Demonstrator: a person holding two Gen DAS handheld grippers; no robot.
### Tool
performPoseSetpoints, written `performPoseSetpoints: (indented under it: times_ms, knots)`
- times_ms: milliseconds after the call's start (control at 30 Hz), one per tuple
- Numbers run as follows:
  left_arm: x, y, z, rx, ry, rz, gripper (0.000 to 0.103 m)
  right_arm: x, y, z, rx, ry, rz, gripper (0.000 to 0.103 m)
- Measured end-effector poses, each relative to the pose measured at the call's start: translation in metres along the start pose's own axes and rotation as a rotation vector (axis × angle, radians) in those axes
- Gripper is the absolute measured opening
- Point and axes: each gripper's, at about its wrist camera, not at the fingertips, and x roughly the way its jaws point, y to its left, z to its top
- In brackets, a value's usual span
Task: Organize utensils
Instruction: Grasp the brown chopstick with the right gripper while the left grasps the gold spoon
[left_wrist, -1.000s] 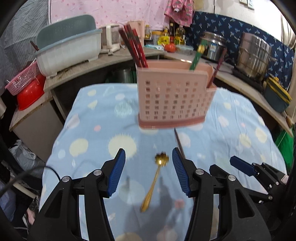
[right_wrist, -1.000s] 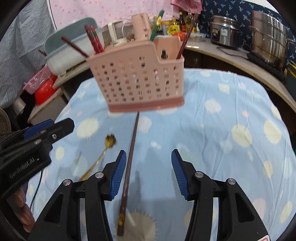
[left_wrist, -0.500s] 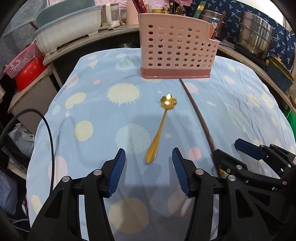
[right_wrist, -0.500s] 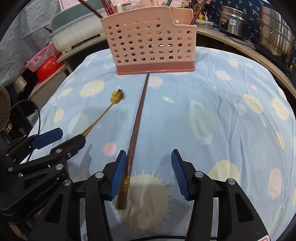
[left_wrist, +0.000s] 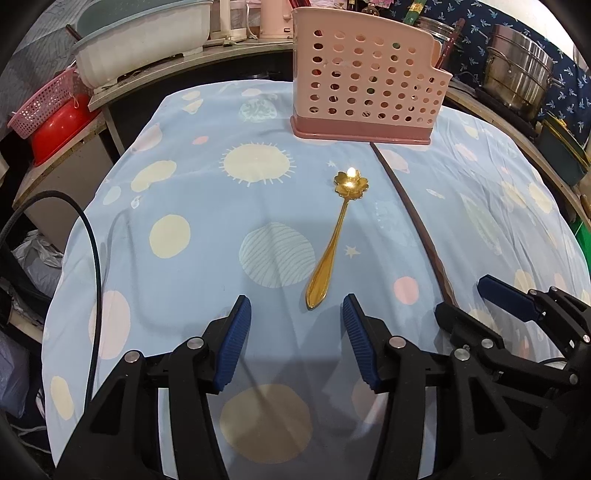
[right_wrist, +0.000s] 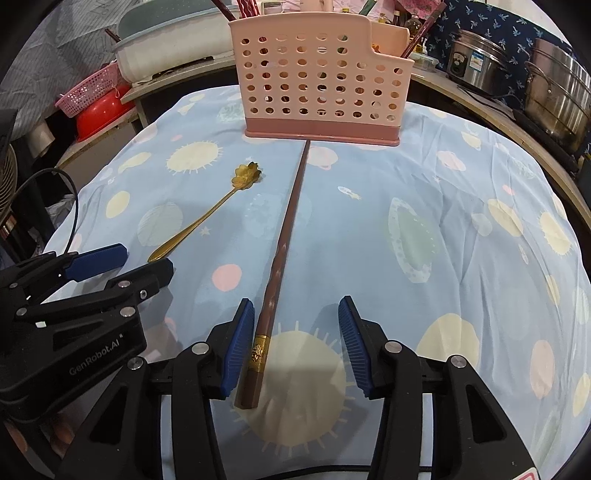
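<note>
Utensils still wait on our desk: a gold spoon and one chopstick lie before the pink holder. Our left claw hangs half open, empty. Our right claw is closing around the chopstick, not pinching yet.

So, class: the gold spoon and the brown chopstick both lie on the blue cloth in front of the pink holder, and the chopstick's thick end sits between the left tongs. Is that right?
Not quite. The chopstick's thick end sits between the closing right tongs, as the right wrist view shows. The rest holds: the spoon and chopstick lie on the blue cloth in front of the pink holder.
</note>
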Motion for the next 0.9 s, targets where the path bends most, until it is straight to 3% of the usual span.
performPoseSetpoints:
  times_ms: [233, 533, 900]
  knots:
    - [0.002, 0.004, 0.005, -0.02, 0.002, -0.022, 0.04, -0.002, -0.011, -0.001, 0.028, -0.001, -0.002, 0.023]
    - [0.003, 0.003, 0.006, -0.01, 0.005, -0.069, 0.011, -0.003, -0.021, 0.0, 0.057, 0.002, 0.004, 0.01]
    - [-0.009, -0.004, 0.01, -0.015, -0.016, -0.118, 0.01, -0.008, -0.032, -0.002, 0.098, 0.008, 0.026, 0.007]
